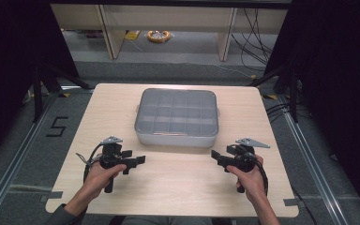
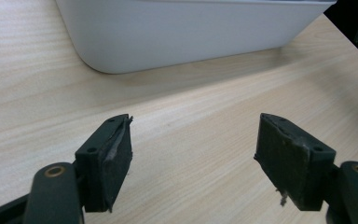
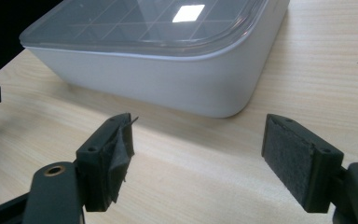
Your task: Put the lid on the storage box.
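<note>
A person is holding the left gripper and right gripper wide open and empty, just short of the grey compartmented plastic box with a clear lid sitting mid-table; apparently an opening approach, calling for closing in on its near corners.
</note>
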